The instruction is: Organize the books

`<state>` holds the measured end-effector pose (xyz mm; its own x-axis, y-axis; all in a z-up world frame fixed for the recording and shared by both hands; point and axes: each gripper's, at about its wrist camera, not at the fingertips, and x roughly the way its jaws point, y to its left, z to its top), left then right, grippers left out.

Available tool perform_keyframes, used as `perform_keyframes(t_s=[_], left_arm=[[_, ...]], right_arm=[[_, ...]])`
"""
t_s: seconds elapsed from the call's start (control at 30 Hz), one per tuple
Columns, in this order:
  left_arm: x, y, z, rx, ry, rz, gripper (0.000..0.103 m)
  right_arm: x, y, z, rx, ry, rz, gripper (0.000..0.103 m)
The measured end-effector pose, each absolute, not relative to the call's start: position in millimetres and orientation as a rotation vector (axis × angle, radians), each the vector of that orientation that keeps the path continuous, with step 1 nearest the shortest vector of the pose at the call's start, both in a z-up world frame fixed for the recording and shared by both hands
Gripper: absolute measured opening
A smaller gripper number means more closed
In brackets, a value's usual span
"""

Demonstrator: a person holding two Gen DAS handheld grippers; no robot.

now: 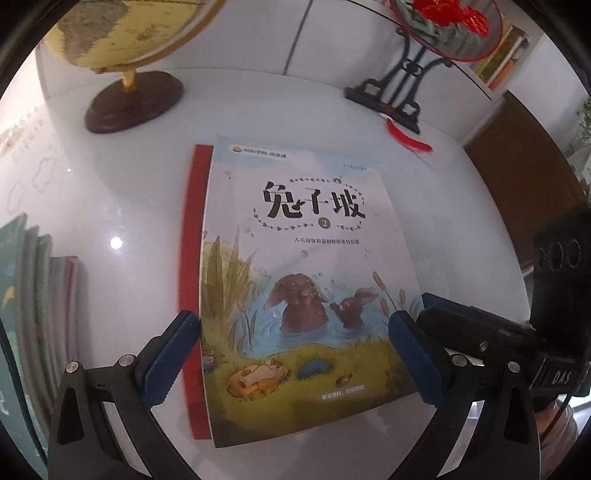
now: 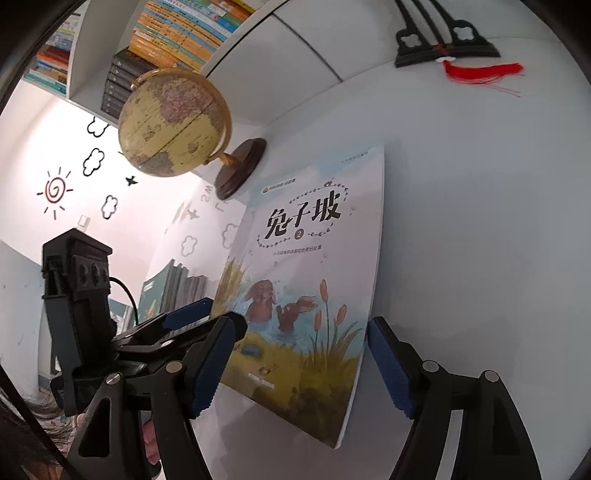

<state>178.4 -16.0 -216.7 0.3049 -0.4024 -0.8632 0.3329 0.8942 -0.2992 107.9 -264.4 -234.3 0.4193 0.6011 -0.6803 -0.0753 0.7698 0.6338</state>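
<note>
A picture book point(image 1: 306, 280) with two rabbits in a pond on its cover lies flat on the white table point(image 1: 110, 192). Under it lies a red book point(image 1: 192, 236), showing as a strip along the left edge. My left gripper point(image 1: 291, 321) is open, its blue pads point(image 1: 173, 350) standing on either side of the picture book's lower part. The right gripper point(image 1: 432, 308) comes in from the right at the book's edge. In the right wrist view the same picture book point(image 2: 310, 295) lies between the wide-apart fingers of my right gripper point(image 2: 303, 325), which is open, with the left gripper point(image 2: 199, 312) beside it.
A globe point(image 1: 125, 40) on a dark wooden base stands at the back left. A black stand point(image 1: 399, 88) with a red tassel is at the back right. Several books point(image 1: 37, 295) stand upright at the left. Wall shelves point(image 2: 173, 33) hold more books.
</note>
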Motion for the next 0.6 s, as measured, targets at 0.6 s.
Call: perform_keyframes(t_s=[0.6], left_arm=[[181, -11, -223, -0.126, 1.180, -0.516, 0.102]], right_arm=[[100, -284, -241, 0.605, 1.085, 0.472, 0.075]])
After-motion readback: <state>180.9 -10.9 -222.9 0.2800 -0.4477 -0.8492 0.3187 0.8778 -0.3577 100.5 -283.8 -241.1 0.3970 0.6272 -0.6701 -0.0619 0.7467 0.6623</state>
